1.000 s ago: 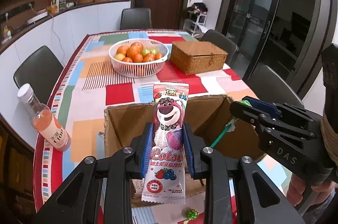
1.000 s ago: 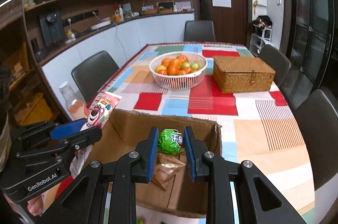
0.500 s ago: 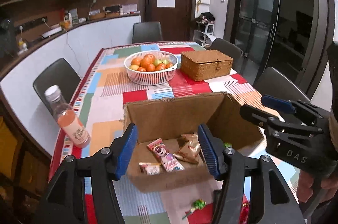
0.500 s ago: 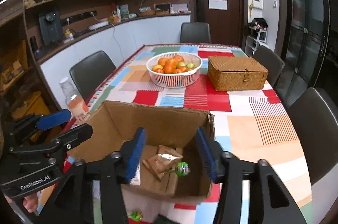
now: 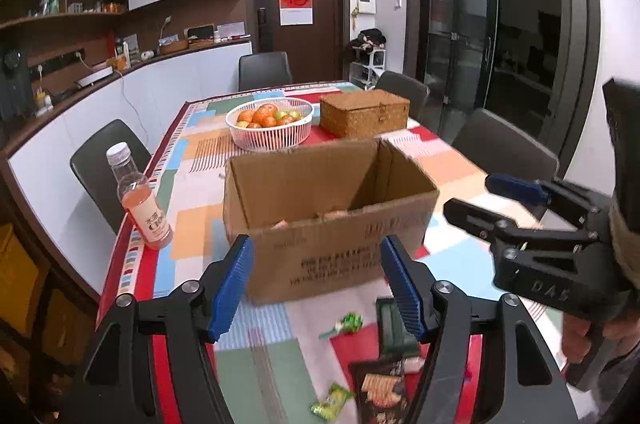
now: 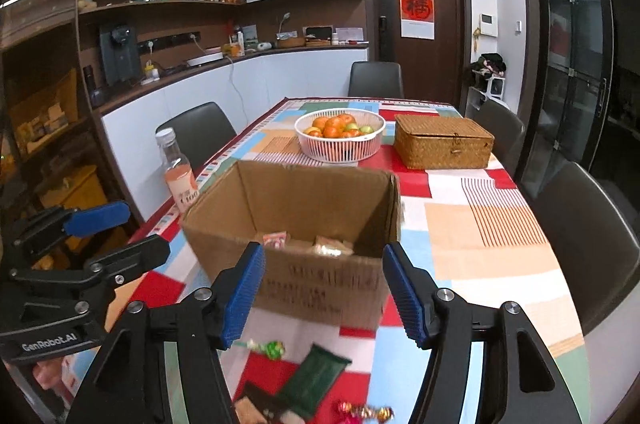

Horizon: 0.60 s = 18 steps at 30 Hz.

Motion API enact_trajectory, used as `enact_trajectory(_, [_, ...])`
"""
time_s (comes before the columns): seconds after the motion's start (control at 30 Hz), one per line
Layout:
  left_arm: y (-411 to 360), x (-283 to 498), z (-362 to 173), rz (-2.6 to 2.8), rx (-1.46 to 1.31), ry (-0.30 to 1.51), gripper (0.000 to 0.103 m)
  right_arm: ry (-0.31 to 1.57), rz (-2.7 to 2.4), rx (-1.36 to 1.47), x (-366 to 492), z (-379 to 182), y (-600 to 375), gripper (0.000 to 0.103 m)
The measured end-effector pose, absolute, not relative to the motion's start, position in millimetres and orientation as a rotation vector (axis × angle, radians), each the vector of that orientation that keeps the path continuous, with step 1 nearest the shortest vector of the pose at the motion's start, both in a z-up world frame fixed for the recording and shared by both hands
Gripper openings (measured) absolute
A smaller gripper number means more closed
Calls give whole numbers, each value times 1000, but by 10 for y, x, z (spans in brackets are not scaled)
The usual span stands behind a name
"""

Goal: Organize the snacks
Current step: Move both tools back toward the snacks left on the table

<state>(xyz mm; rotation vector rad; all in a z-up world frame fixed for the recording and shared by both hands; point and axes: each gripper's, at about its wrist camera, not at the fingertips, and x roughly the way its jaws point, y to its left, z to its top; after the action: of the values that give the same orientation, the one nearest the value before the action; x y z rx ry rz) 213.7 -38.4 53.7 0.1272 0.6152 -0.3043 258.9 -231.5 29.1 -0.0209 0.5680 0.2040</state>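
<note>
While both jaws had just been opening with nothing between them, the left hand-held gripper (image 5: 316,284) and the right hand-held gripper (image 6: 324,292) hung half spread and empty on the near side of the cardboard box (image 5: 332,220) on the desk (image 6: 492,224). Loose snacks lay nearer than the box, below the jaws: a green candy (image 5: 348,322), a dark green packet (image 6: 316,374) lying on a slant, a dark brown packet (image 5: 382,390) and a green sweet (image 5: 332,400). The next pick likely called for a reach down and back. Inside the box, a few wrapped packets (image 6: 304,242) showed over the rim.
</note>
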Motion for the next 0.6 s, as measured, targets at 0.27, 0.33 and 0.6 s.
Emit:
enact_trajectory(0.27, [-392, 1810, 251, -290, 181, 660, 65, 614, 157, 6, 2261, 59, -2417, 62])
enact_trajectory(0.33, [-376, 1736, 146, -282, 199, 677, 65, 645, 146, 17, 2201, -23, -2422, 62])
enact_trajectory(0.6, [-238, 1511, -258, -239, 235, 772, 65, 712, 66, -41, 1994, -331, -2388, 62])
